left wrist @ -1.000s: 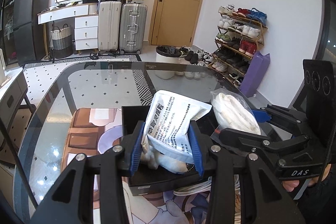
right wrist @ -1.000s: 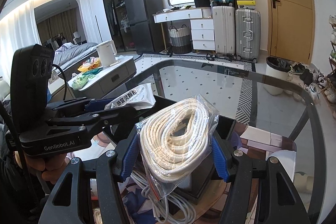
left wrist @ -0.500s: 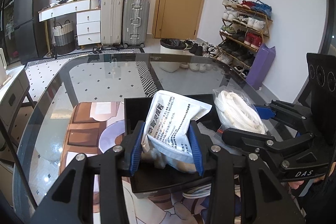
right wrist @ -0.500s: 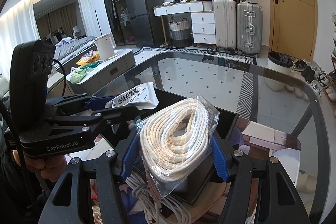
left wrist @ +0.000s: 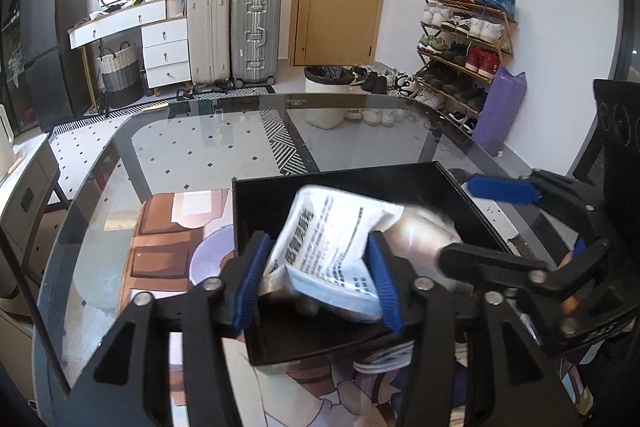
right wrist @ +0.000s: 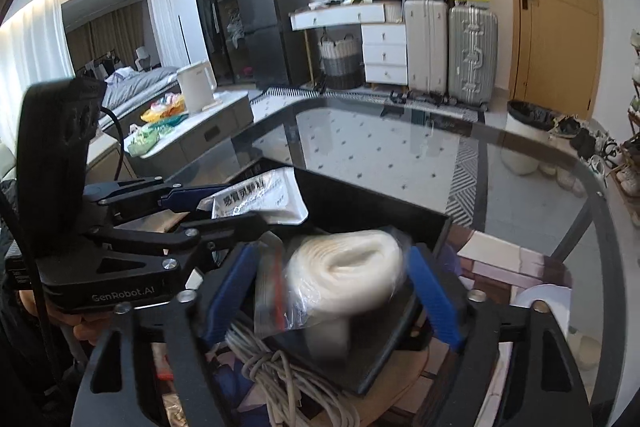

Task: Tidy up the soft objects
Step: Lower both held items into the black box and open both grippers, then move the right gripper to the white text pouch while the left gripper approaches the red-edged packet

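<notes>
A black open box (left wrist: 348, 179) sits on the glass table. My left gripper (left wrist: 316, 283) is shut on a white printed packet (left wrist: 324, 243) and holds it over the box's near side. In the right wrist view my right gripper (right wrist: 332, 299) is open, and the bagged coil of white rope (right wrist: 348, 275) lies blurred between its fingers inside the box (right wrist: 372, 203). The rope bag also shows blurred in the left wrist view (left wrist: 424, 231), behind the packet. The packet shows at the box's left in the right wrist view (right wrist: 256, 199).
A bundle of pale cable (right wrist: 288, 379) lies on the printed mat (left wrist: 168, 227) in front of the box. A white round object (right wrist: 548, 303) lies at the right. The glass table (left wrist: 200, 139) stretches beyond the box. Suitcases, drawers and a shoe rack stand far behind.
My right gripper has opened and the rope bag has dropped lower into the box. My left gripper has lowered the packet toward the box, still gripping it.
</notes>
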Demonstrator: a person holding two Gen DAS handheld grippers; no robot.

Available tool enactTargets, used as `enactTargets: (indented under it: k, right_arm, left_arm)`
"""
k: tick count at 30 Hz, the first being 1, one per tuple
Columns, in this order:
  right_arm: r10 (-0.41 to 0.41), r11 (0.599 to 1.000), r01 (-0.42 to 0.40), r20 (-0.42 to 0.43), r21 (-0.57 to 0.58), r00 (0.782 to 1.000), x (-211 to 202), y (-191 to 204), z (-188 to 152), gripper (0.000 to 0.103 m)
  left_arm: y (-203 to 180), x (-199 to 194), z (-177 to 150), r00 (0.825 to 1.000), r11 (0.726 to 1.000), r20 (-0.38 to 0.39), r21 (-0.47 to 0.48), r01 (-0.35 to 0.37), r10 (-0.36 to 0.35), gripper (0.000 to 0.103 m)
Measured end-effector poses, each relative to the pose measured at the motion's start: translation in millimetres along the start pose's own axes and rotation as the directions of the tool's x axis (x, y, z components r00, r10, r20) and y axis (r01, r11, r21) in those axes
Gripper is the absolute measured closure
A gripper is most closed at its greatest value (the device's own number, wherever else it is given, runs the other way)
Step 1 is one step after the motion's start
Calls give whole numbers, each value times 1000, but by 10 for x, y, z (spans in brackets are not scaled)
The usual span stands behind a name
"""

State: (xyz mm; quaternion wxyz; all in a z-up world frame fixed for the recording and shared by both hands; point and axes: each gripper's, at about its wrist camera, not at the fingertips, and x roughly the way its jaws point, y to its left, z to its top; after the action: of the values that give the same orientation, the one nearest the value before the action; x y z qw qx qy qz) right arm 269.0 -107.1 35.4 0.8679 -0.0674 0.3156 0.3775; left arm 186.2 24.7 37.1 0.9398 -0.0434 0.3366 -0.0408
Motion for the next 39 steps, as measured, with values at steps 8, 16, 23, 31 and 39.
enactTargets:
  k: [8,16,23,31,39]
  right_arm:
    - [-64,997,62,35,40,997,-466,-27,-164,1]
    - [-70,993,70,2,92,998,-811,8,-500,1]
    - [-100,992,104,-72,64,992,-899,140,-809,1]
    - [-140,988,146,-123,43,983,-902,170,-1017,1]
    - [-141,985,156,-180,73,973,-851,129,-1081,1]
  left_arm:
    - [7,-295,-90,999,999,47,25,-28,26,0]
    - [84,-562,-260,998,1000,57,4,-14,13,0]
    - [111,-724,-419,998,999,61,22,-28,26,0]
    - [129,-771,-550,998,999,51,35,-33,31,0]
    - [135,-799,-666,999,998,36,57,-29,27,0]
